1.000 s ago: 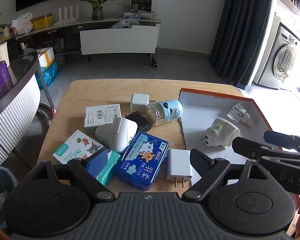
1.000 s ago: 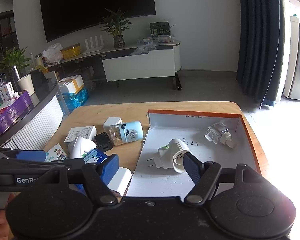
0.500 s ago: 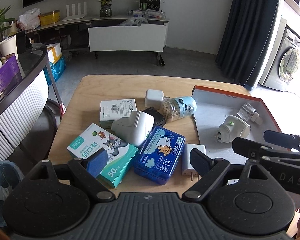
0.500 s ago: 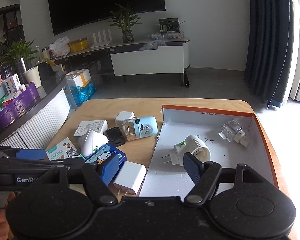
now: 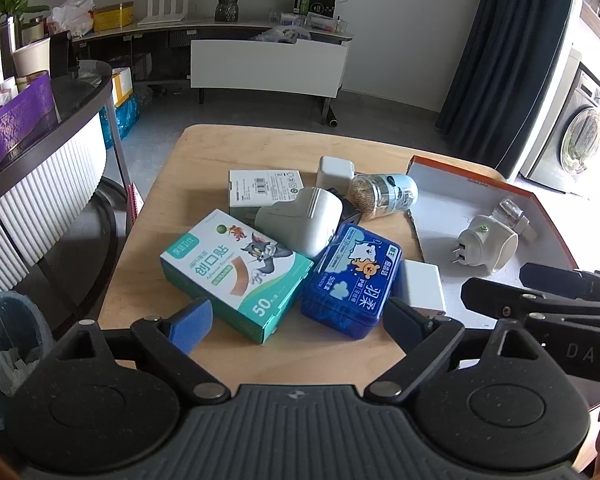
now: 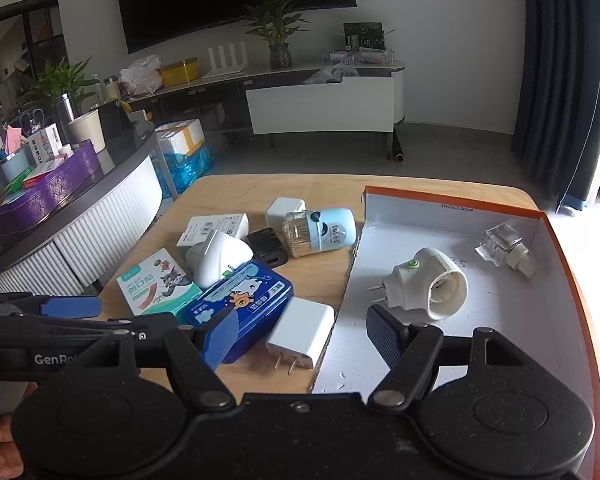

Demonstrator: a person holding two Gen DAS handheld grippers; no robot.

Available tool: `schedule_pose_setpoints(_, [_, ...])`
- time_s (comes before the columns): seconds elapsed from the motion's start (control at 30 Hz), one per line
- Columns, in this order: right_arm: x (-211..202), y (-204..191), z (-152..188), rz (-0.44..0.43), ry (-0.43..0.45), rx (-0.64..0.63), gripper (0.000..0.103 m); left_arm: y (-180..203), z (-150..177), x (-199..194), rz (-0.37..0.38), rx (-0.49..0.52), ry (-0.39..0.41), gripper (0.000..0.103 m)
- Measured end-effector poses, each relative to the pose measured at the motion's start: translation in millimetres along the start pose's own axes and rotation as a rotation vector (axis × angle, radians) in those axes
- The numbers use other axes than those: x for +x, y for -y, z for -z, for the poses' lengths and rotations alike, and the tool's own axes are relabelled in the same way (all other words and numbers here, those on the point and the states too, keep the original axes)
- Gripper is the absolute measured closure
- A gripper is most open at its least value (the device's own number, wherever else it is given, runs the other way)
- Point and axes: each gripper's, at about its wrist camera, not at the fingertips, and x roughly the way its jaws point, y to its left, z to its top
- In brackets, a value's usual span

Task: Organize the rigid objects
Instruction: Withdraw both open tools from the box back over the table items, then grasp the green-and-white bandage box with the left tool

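Observation:
A pile lies on the wooden table (image 5: 204, 152): a green bandage box (image 5: 236, 274), a blue plastic case (image 5: 352, 280), a white charger (image 5: 420, 286), a white plug adapter (image 5: 300, 222), a toothpick jar (image 5: 382, 196), a black adapter (image 6: 267, 247). An orange-rimmed white box (image 6: 452, 200) holds a white plug-in diffuser (image 6: 428, 282) and a clear bottle (image 6: 504, 246). My left gripper (image 5: 296, 322) is open and empty, near the bandage box and blue case. My right gripper (image 6: 304, 330) is open and empty, over the charger (image 6: 302, 332) and the box's edge.
A white barcode box (image 5: 262, 190) and a small white cube charger (image 5: 334, 170) lie at the far side of the pile. A curved counter (image 5: 40, 168) stands left, with a bin (image 5: 8, 340) below it. A washing machine (image 5: 580, 136) stands right.
Both grippers have pulled back and risen, so the pile and the box look smaller and further off. Both stay open. No object has moved.

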Motion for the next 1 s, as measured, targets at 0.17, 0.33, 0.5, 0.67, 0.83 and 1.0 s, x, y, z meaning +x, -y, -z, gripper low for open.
schedule_pose_setpoints(0.17, [1.6,-0.3,4.7,-0.007,-0.011,-0.002,0.019,-16.7,5.3,9.2,-0.030,-0.014,-0.012,0.007])
schedule_pose_setpoints(0.33, [2.0,4.8,6.7,-0.004,-0.011,0.018,0.019,-30.0,4.3,25.4,-0.066,0.033,-0.014,0.004])
schedule_pose_setpoints(0.5, [1.5,9.4,7.1,0.001,-0.008,0.029,0.019,-41.7,-3.1,33.0,-0.057,0.042,-0.005,0.003])
schedule_pose_setpoints(0.67, [3.5,11.4,6.5,0.002,-0.003,0.044,0.019,-48.5,-17.9,42.6,-0.087,-0.138,0.018,0.001])
schedule_pose_setpoints(0.83, [4.6,6.7,6.9,-0.004,-0.003,0.032,0.019,-36.6,-37.0,59.6,-0.150,-0.234,-0.022,0.000])
schedule_pose_setpoints(1.0, [4.5,7.9,5.8,-0.014,0.003,0.034,0.019,-29.5,-40.2,75.3,-0.253,-0.260,-0.062,0.000])
